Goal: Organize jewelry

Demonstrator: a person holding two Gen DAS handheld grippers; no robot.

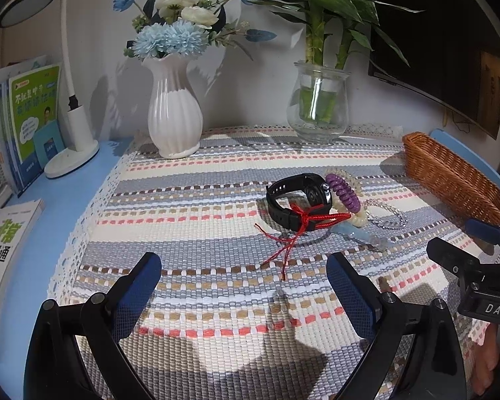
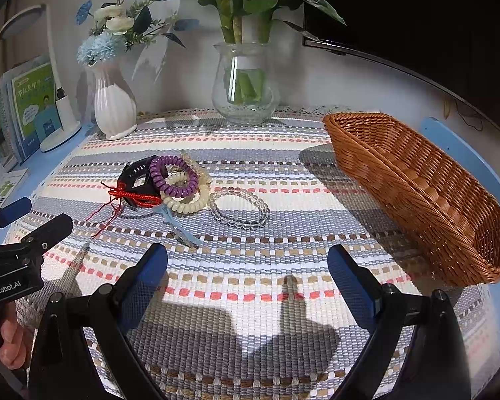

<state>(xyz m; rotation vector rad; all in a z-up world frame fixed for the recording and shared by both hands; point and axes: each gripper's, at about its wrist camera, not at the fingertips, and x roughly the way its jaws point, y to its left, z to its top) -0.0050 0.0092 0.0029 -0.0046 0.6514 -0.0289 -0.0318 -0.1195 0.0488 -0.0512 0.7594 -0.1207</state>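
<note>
A heap of jewelry lies mid-table: a black watch (image 1: 298, 200) (image 2: 137, 175), a red cord bracelet (image 1: 311, 218) (image 2: 133, 196), a purple coil bracelet (image 1: 342, 191) (image 2: 173, 180), a cream coil bracelet (image 2: 183, 201), a clear bead bracelet (image 2: 240, 208) (image 1: 385, 213) and a light blue clip (image 2: 180, 226). A brown wicker basket (image 2: 416, 183) (image 1: 450, 176) stands at the right, nothing visible inside. My left gripper (image 1: 243, 286) is open and empty, short of the heap. My right gripper (image 2: 246, 276) is open and empty, near the clear bracelet.
A striped woven mat (image 1: 200, 233) covers the blue table. A white vase (image 1: 175, 113) with flowers and a glass vase (image 1: 316, 106) with bamboo stand at the back. A desk lamp (image 1: 73, 133) and books (image 1: 23, 123) stand at the left; a dark screen (image 1: 450, 50) is behind right.
</note>
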